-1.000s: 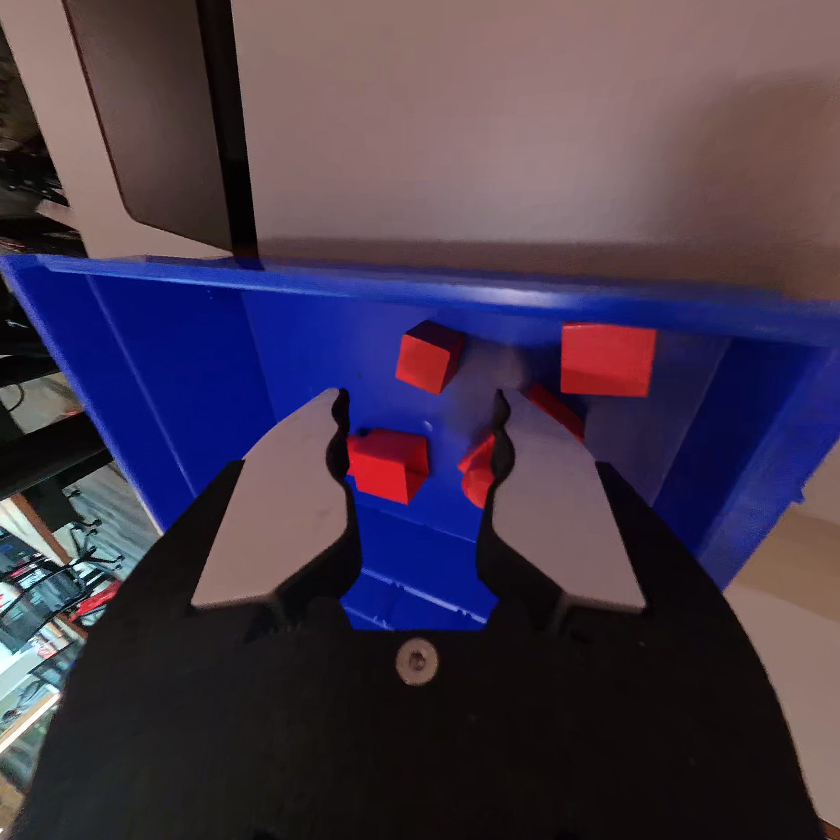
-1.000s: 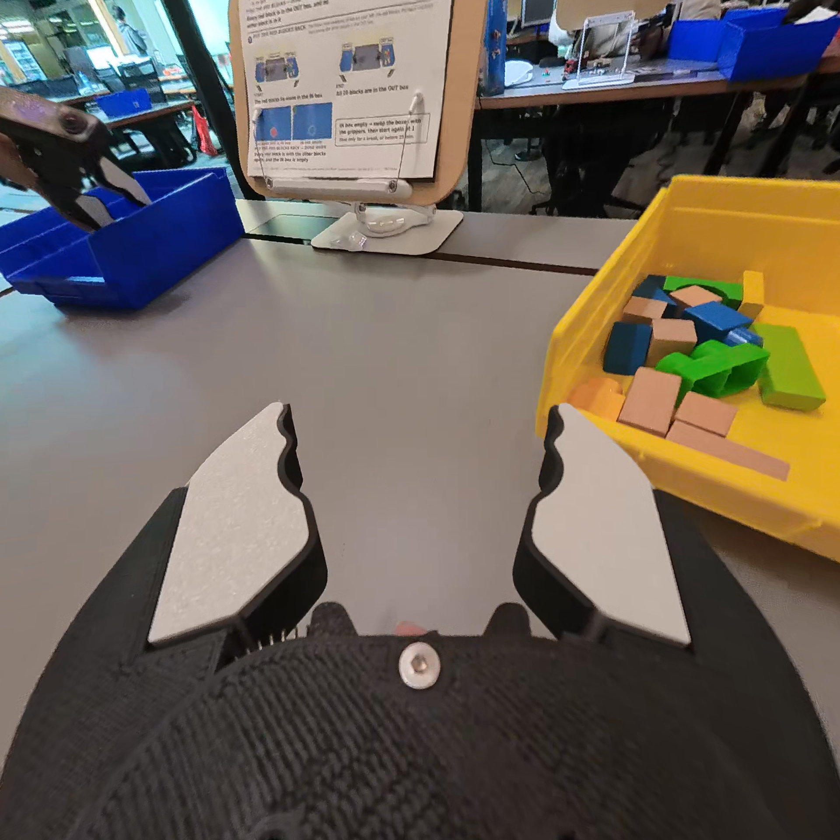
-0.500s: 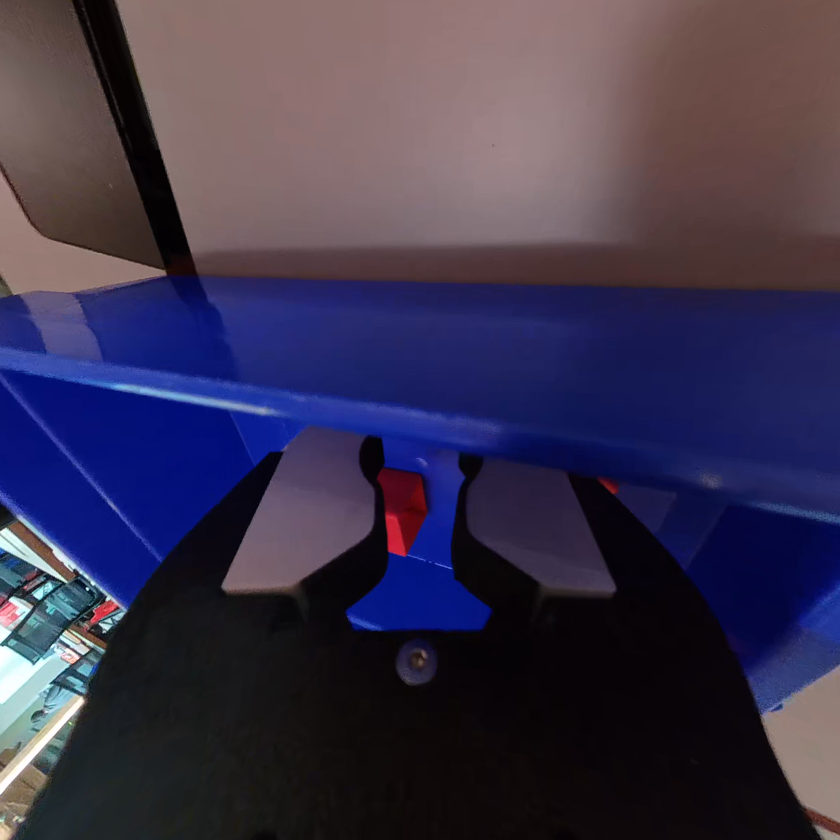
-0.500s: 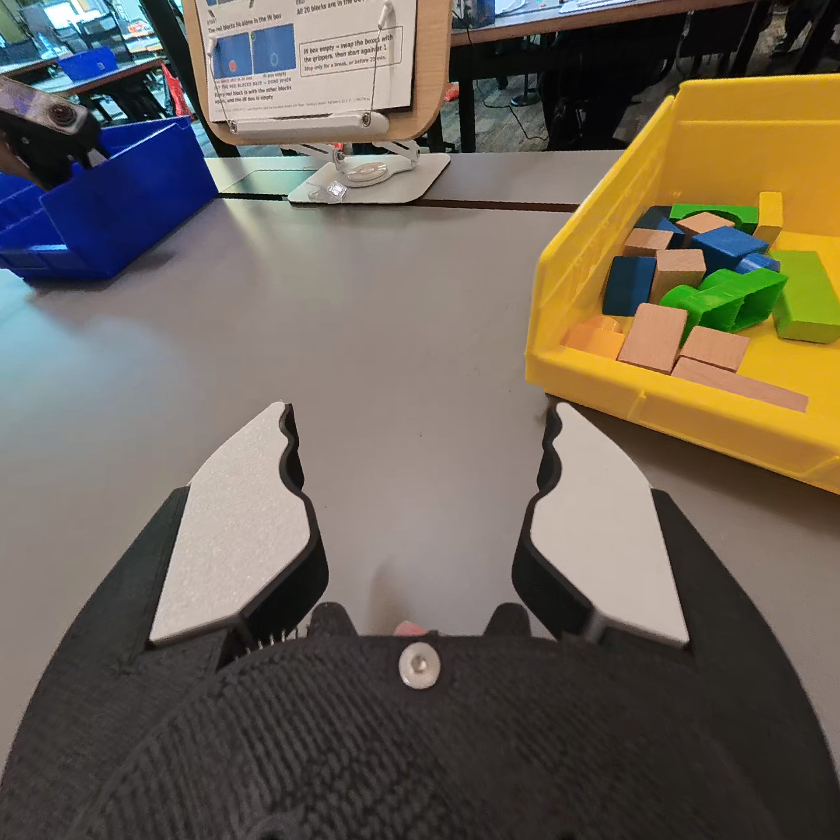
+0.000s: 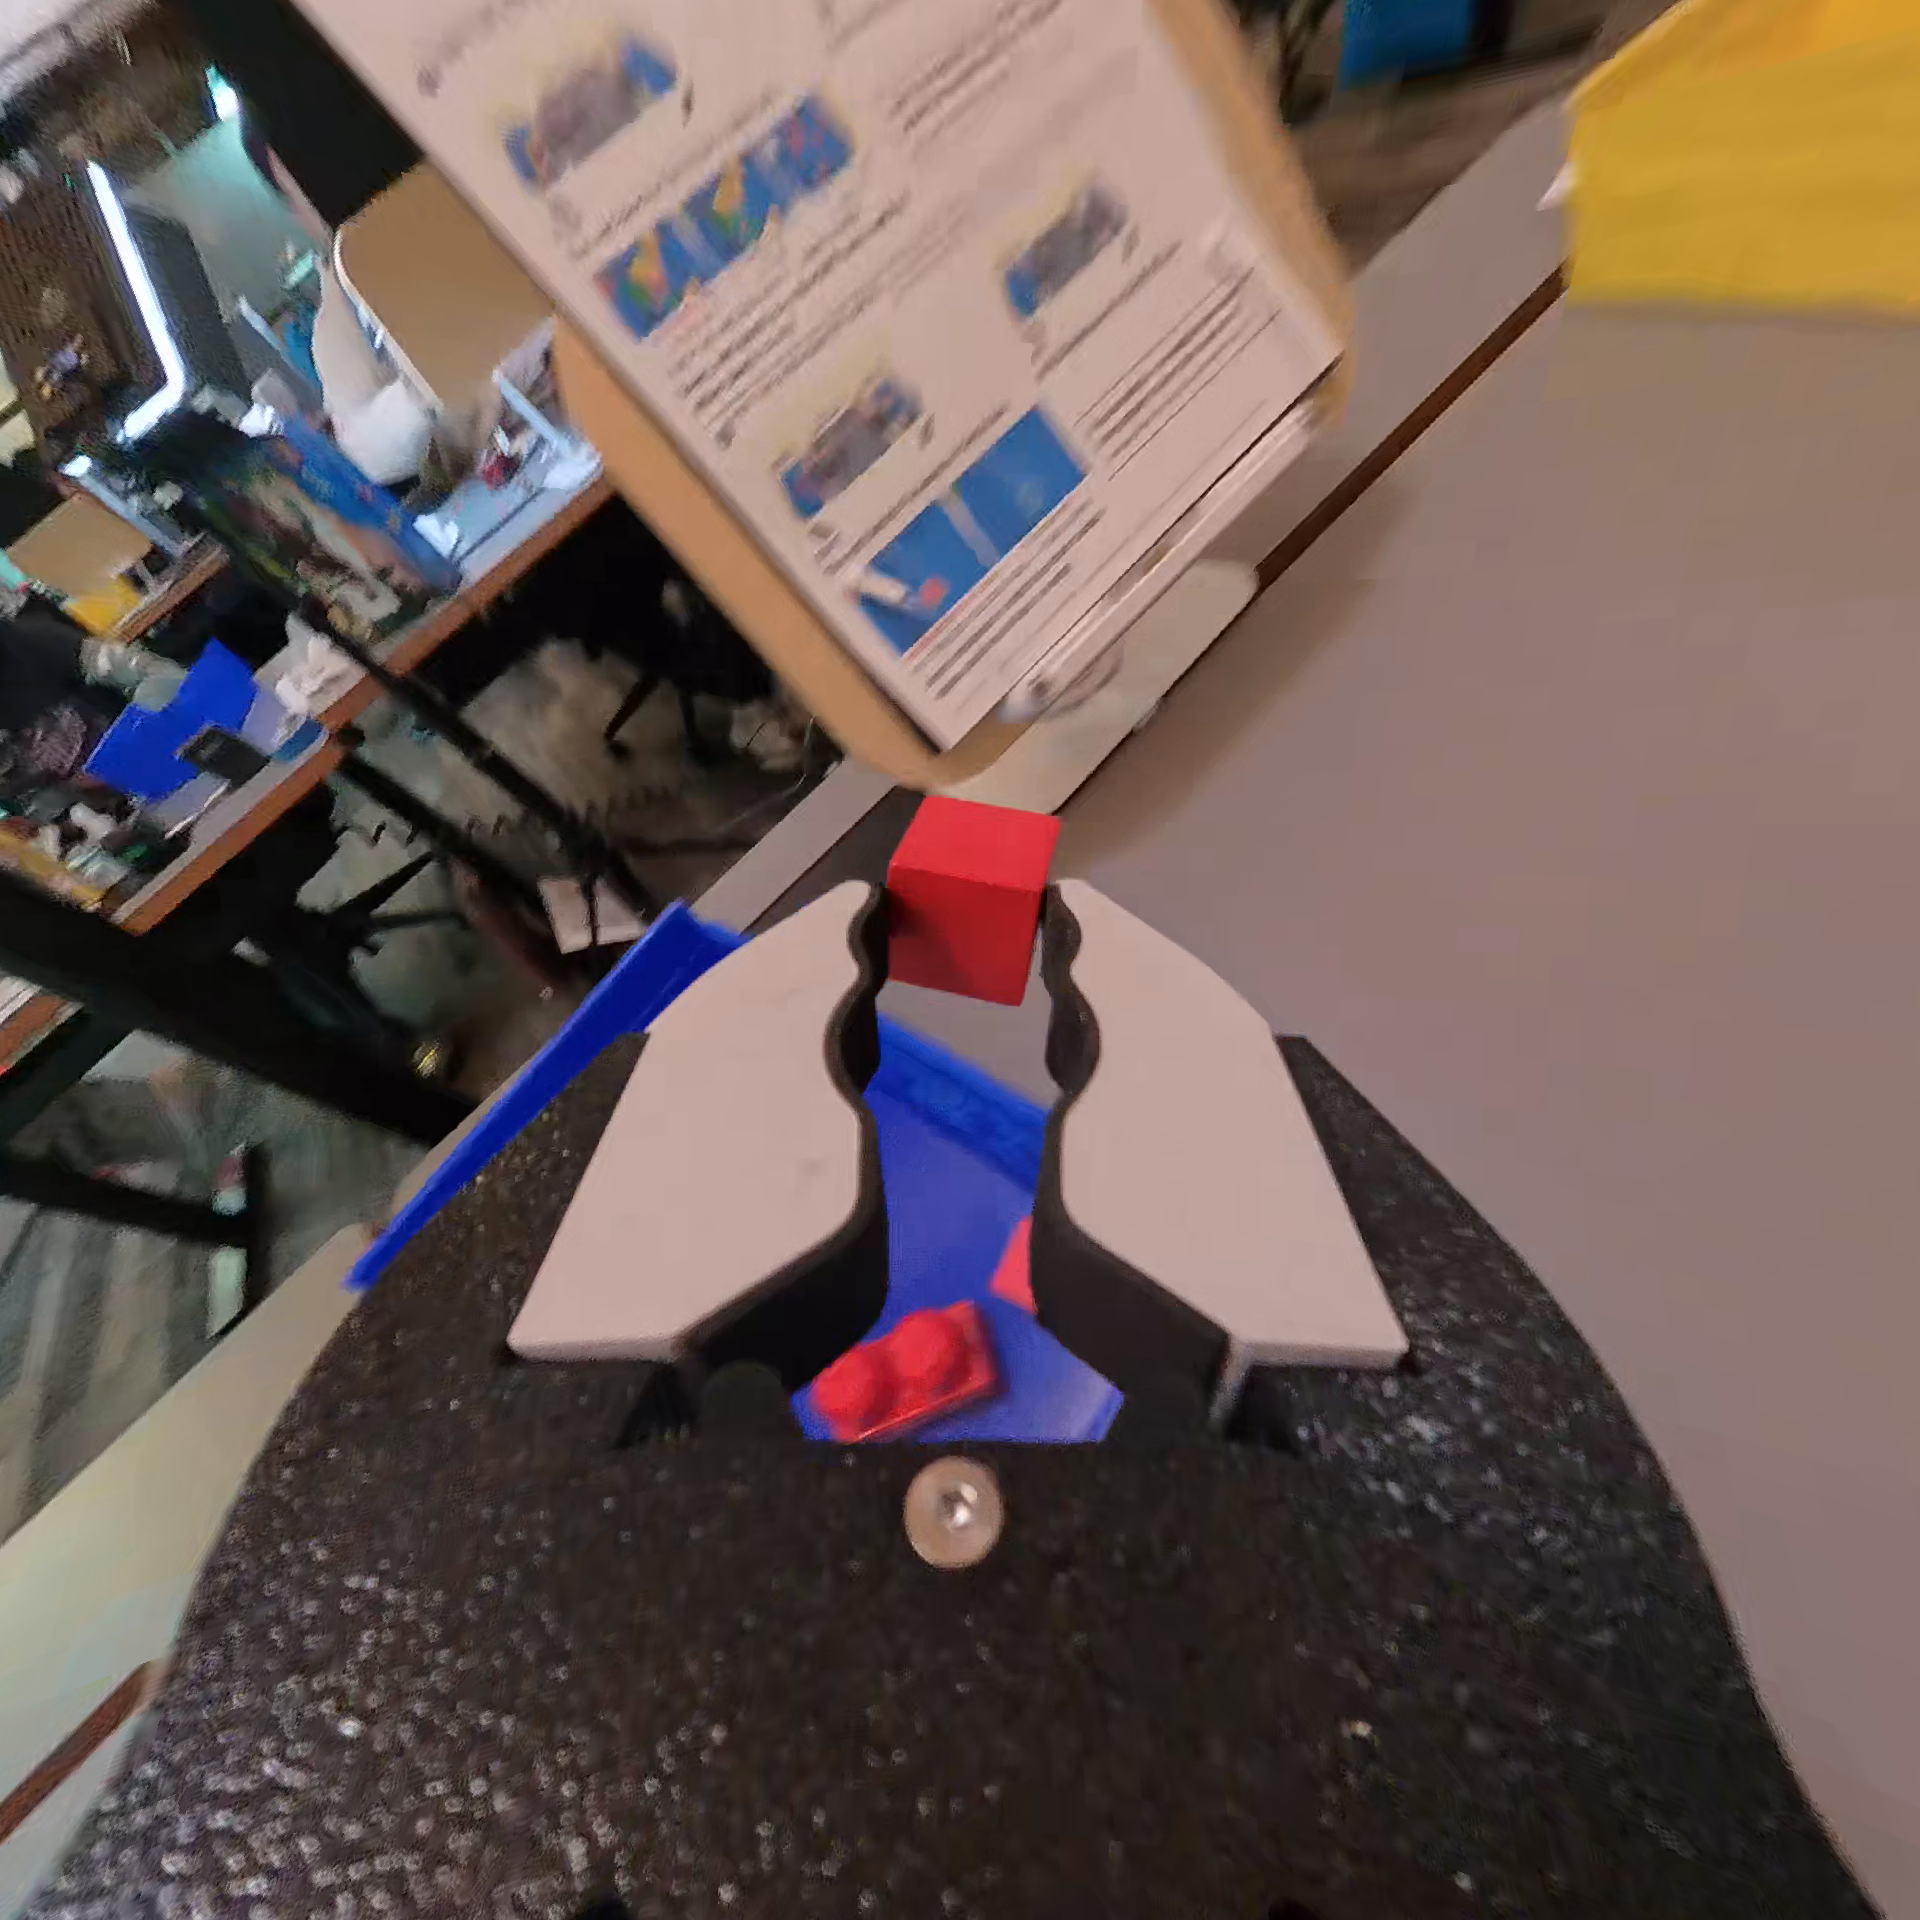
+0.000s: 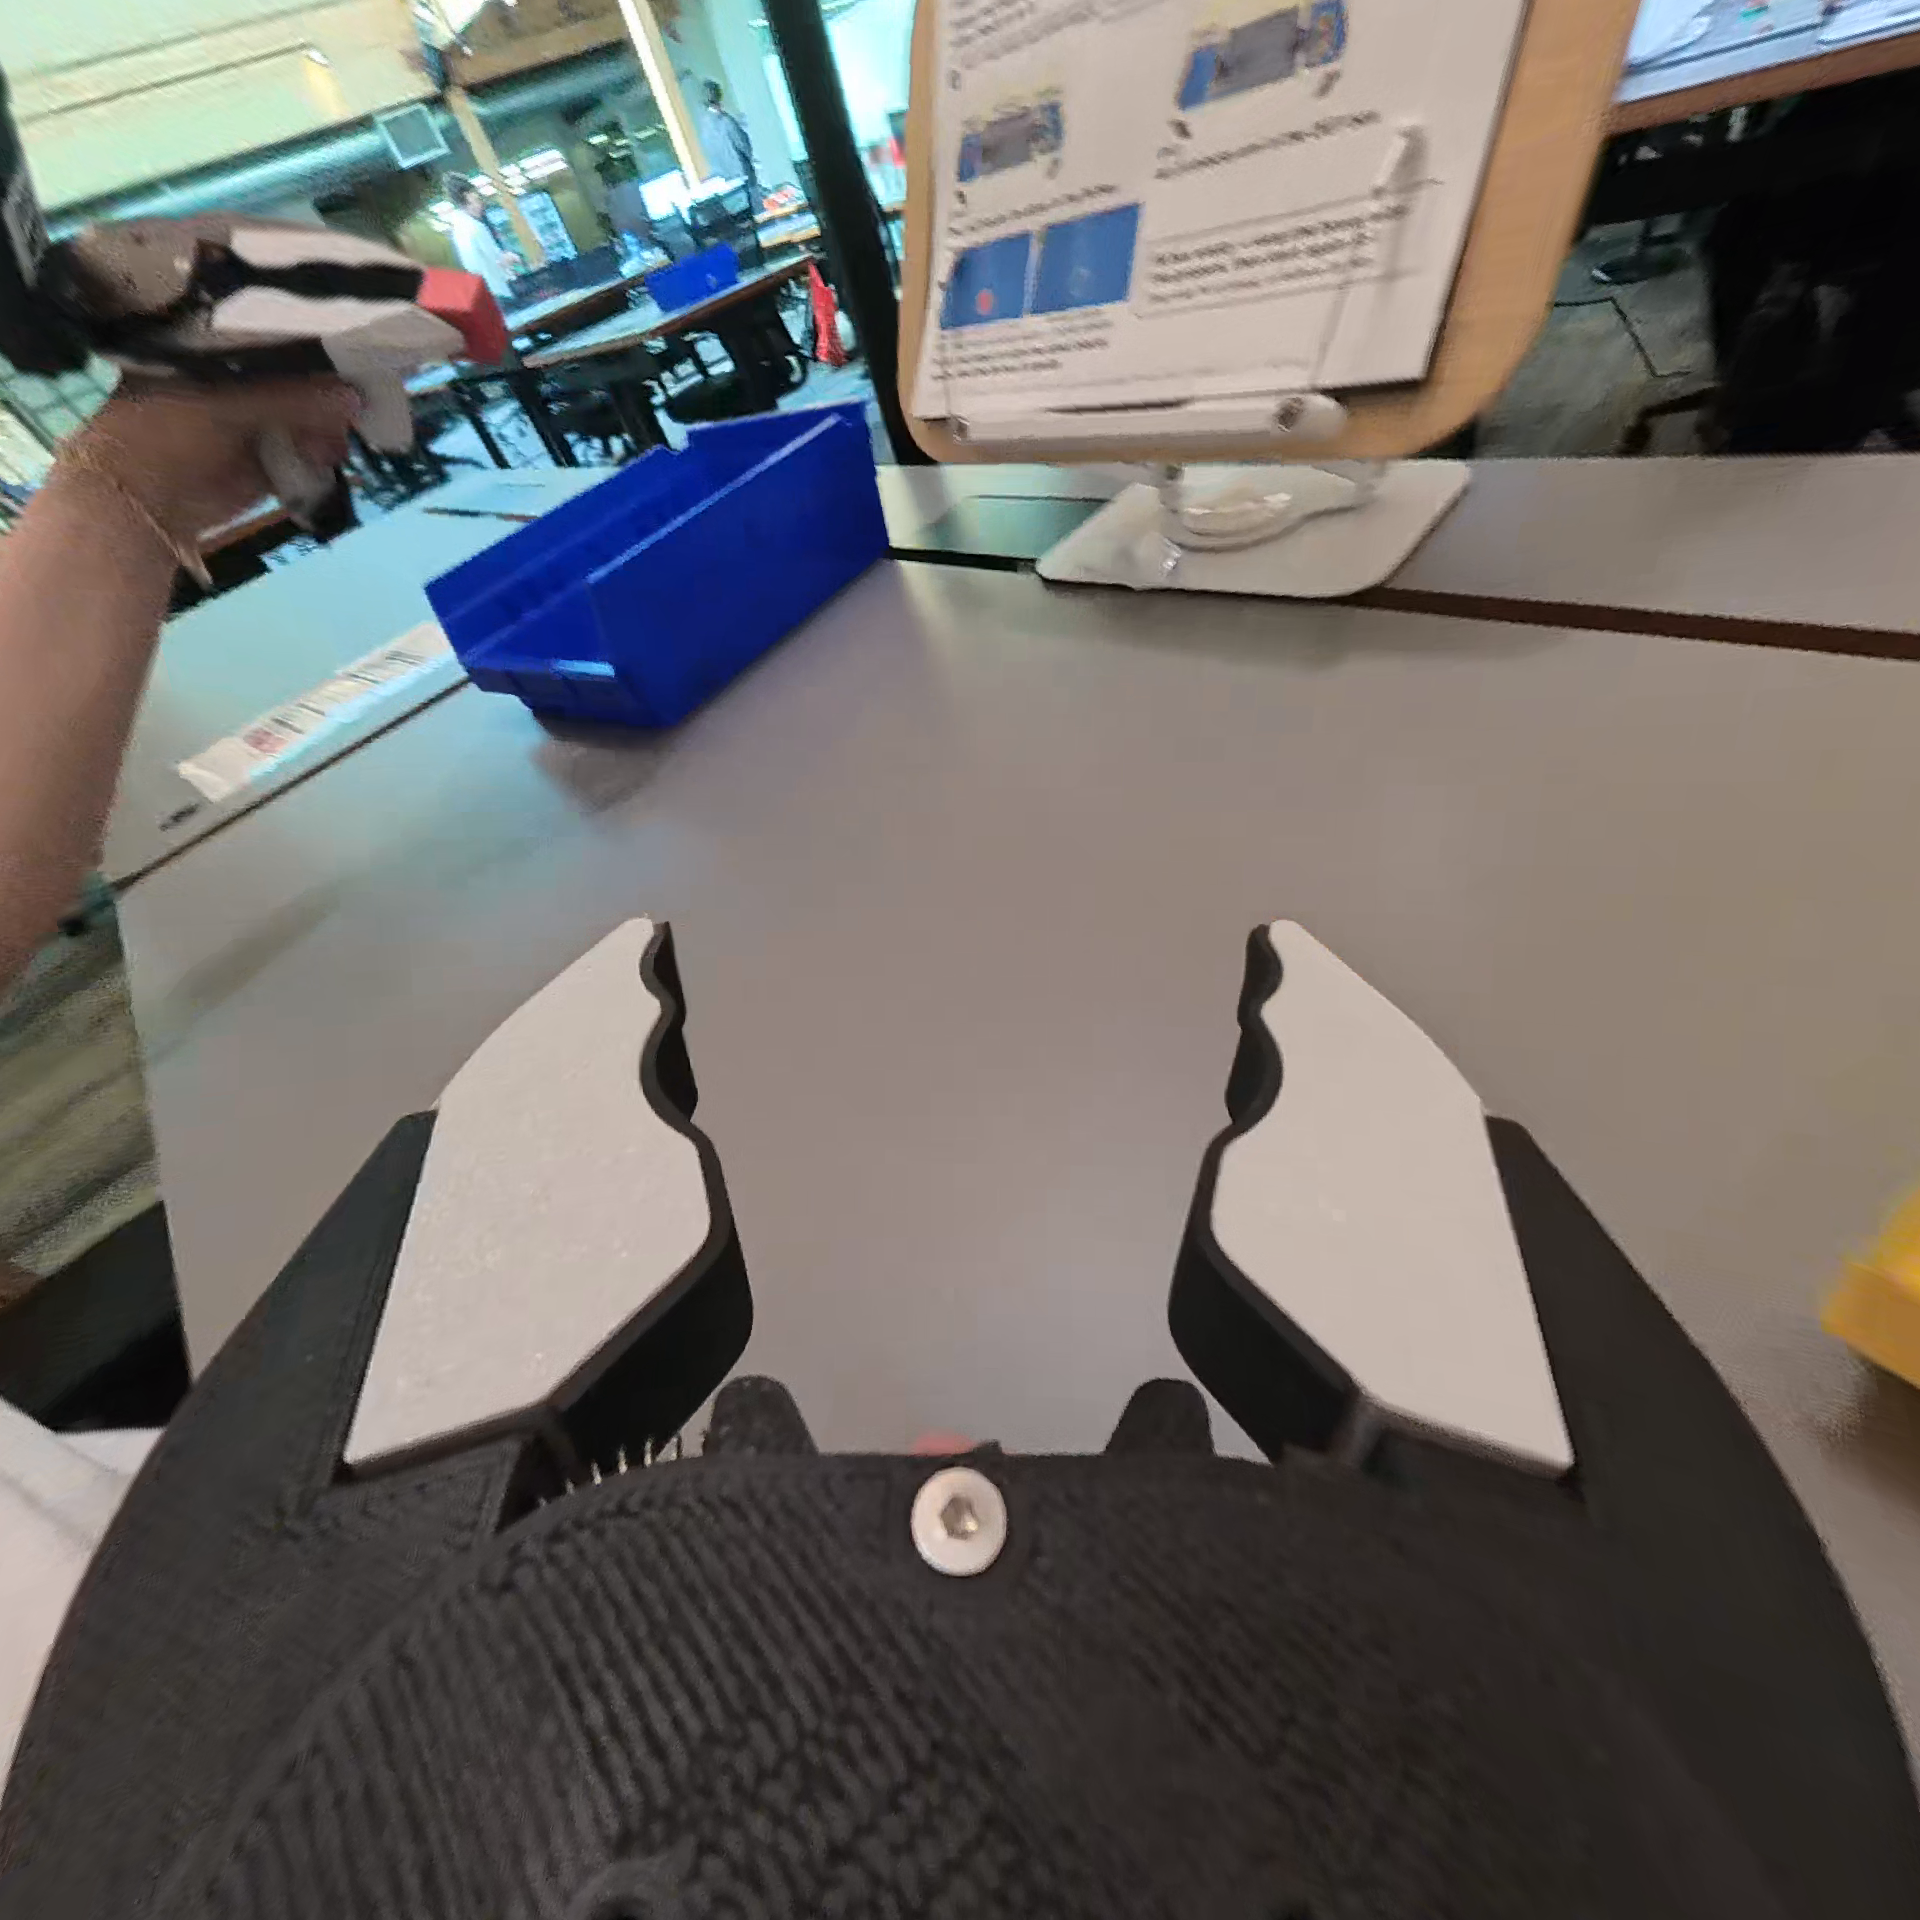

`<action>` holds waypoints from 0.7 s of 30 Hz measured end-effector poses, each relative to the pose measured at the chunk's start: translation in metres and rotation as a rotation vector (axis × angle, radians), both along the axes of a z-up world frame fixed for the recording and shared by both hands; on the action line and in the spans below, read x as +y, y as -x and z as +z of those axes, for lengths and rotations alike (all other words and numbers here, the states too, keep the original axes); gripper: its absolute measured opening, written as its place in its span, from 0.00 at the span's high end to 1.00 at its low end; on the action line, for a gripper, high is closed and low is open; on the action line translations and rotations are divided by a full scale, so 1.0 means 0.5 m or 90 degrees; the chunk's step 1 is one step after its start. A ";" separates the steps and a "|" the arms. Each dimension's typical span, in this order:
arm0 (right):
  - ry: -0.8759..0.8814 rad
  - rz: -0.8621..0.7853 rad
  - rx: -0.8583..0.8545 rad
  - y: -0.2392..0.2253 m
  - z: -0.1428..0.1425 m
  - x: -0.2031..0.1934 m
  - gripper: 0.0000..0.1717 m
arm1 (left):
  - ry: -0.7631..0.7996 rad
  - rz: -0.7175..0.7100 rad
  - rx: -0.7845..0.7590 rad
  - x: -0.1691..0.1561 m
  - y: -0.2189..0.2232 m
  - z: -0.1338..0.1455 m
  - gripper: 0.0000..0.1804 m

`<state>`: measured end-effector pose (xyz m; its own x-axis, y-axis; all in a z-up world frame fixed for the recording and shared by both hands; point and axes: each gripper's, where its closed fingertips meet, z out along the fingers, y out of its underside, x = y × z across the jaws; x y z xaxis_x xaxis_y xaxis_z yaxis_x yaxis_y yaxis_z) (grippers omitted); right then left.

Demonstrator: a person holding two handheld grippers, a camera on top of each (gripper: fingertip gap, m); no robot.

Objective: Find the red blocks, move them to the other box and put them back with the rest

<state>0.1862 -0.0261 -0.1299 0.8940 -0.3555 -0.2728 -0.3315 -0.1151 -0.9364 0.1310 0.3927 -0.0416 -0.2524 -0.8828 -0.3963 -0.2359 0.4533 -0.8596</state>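
My left gripper (image 5: 964, 920) is shut on a red cube (image 5: 968, 906), both pads pressed on its sides, and holds it in the air above the blue box (image 5: 940, 1174). More red blocks lie in that box, among them a studded one (image 5: 902, 1369). In the right wrist view the left gripper (image 6: 431, 301) shows high at the left with the red cube (image 6: 464, 309) at its tips, above the blue box (image 6: 675, 566). My right gripper (image 6: 961, 971) is open and empty over the grey table (image 6: 1039, 810).
An instruction board on a stand (image 6: 1216, 218) stands at the table's back. The yellow box's corner (image 6: 1886, 1309) shows at the right edge, and blurred in the left wrist view (image 5: 1745, 156). A person's arm (image 6: 73, 623) is at the left. Other tables lie beyond.
My left gripper closed on a red cube inside the blue box and lifted it out, swinging up and to the right. My right gripper stayed open and turned left, away from the yellow box.
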 end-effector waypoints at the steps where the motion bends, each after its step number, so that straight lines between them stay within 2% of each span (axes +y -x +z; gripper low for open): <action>1: -0.003 0.007 -0.002 0.004 0.013 0.021 0.40 | 0.023 -0.013 -0.018 -0.037 0.013 0.000 0.85; 6: -0.020 0.100 0.015 0.046 0.057 0.129 0.41 | 0.129 -0.124 -0.070 -0.239 0.041 -0.049 0.85; 12: -0.075 0.196 0.185 0.087 0.048 0.222 0.45 | 0.156 -0.274 -0.125 -0.436 0.027 -0.098 0.85; 18: -0.097 0.304 0.308 0.143 0.018 0.256 0.47 | 0.061 -0.362 -0.181 -0.543 0.036 -0.128 0.85; 21: -0.096 0.319 0.343 0.145 0.004 0.262 0.51 | 0.080 -0.411 -0.187 -0.573 0.055 -0.144 0.85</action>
<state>0.1135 0.1050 -0.1280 0.6674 0.1351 -0.7323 -0.6905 -0.2560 -0.6765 0.1036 0.1060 -0.1135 -0.6383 -0.6363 -0.4332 0.2944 0.3181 -0.9012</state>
